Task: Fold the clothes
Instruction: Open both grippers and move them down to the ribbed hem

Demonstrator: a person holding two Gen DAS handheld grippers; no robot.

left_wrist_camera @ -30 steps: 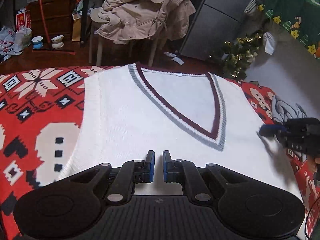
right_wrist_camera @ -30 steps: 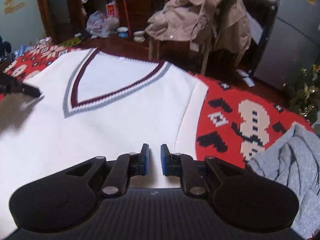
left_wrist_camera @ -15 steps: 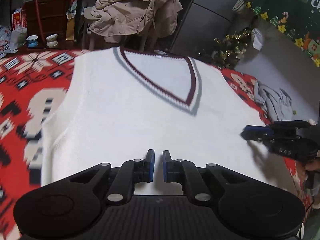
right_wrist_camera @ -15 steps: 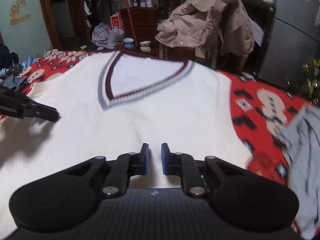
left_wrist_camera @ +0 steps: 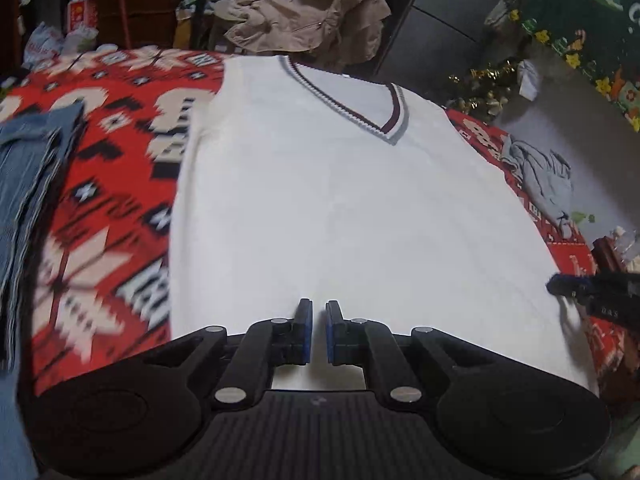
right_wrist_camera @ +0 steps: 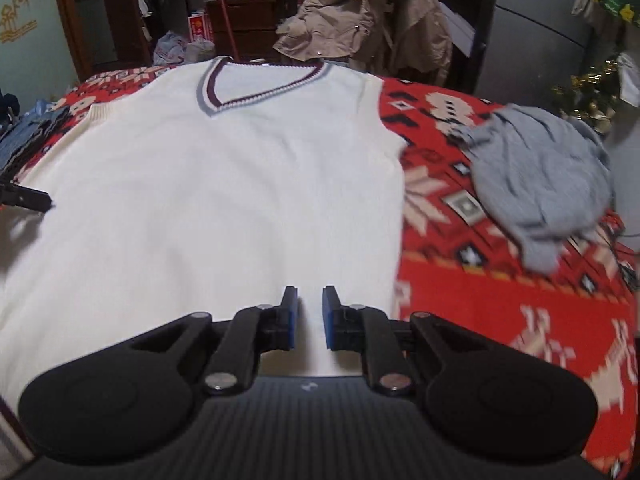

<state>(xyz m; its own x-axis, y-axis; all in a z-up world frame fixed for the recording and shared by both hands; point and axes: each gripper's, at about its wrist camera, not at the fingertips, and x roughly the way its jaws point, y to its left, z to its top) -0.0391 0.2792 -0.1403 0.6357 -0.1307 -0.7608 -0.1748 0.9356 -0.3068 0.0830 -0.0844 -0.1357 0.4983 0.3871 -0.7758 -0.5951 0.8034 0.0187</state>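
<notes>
Holding both tools over the hem end of the white vest [left_wrist_camera: 340,200], we are keeping the left gripper [left_wrist_camera: 316,320] narrowly parted and the right gripper [right_wrist_camera: 307,308] a little wider, neither gripping cloth. The vest is lying flat, V-neck away from us, on the red patterned blanket [right_wrist_camera: 500,300]. Farther right a grey garment [right_wrist_camera: 540,176] is sitting crumpled; beyond, a beige coat [right_wrist_camera: 368,16] is hanging.

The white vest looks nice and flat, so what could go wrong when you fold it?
The white vest is wide, so pulling unevenly with the left gripper and right gripper could wrinkle it or make a crooked fold. The grey garment lies close on the red blanket; a fold swung that way might catch it.
</notes>
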